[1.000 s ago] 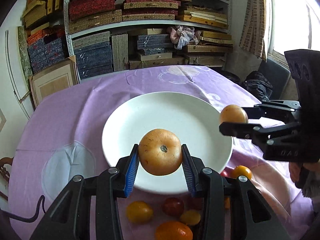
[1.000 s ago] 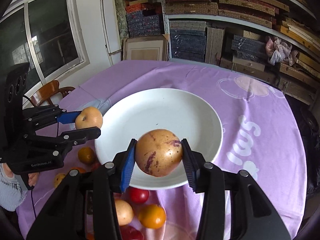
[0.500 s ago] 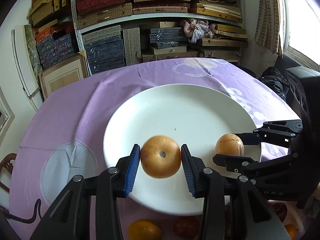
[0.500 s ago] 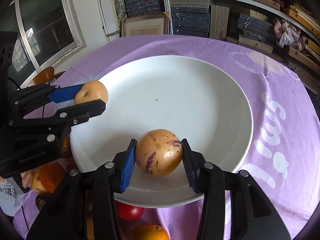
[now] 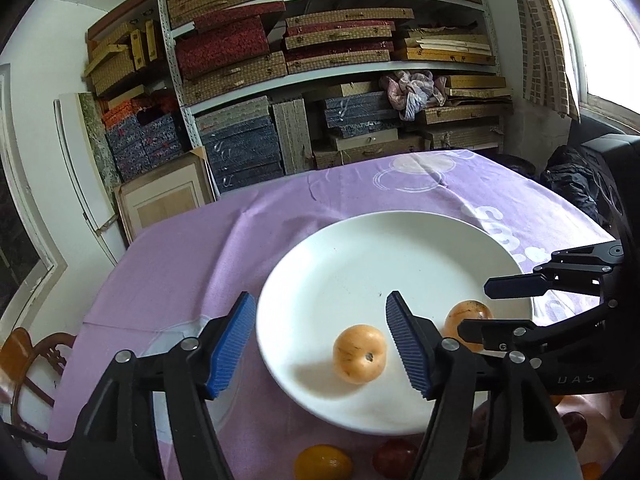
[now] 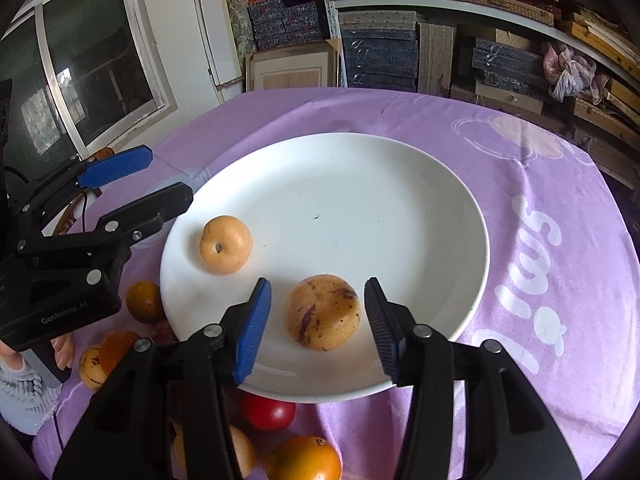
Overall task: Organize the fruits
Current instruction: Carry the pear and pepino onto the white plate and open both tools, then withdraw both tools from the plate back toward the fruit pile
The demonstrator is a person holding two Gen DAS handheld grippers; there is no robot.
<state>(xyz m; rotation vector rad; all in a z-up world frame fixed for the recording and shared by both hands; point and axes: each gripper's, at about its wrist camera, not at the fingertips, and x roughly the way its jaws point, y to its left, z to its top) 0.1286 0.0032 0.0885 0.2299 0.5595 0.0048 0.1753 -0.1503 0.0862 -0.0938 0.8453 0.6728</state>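
Note:
A white plate (image 5: 400, 248) (image 6: 360, 184) sits on the purple tablecloth. A round tan fruit (image 5: 359, 353) (image 6: 225, 244) lies on the plate's near left part. A yellow fruit with purple streaks (image 6: 322, 312) (image 5: 468, 316) lies on the plate's near edge. My left gripper (image 5: 320, 344) (image 6: 136, 178) is open, its blue pads spread wide and above the tan fruit. My right gripper (image 6: 316, 328) (image 5: 476, 304) is open, its pads apart on either side of the streaked fruit, not touching it.
Several loose fruits lie on the cloth before the plate: a red one (image 6: 267, 412), orange ones (image 6: 304, 460) (image 6: 144, 302), a yellow one (image 5: 323, 462). Shelves of boxes (image 5: 320, 60) stand behind the table. A wooden chair (image 5: 28, 360) stands at the left.
Both grippers have opened and let go of their fruits, which now rest on the plate. Both grippers have drawn back a little.

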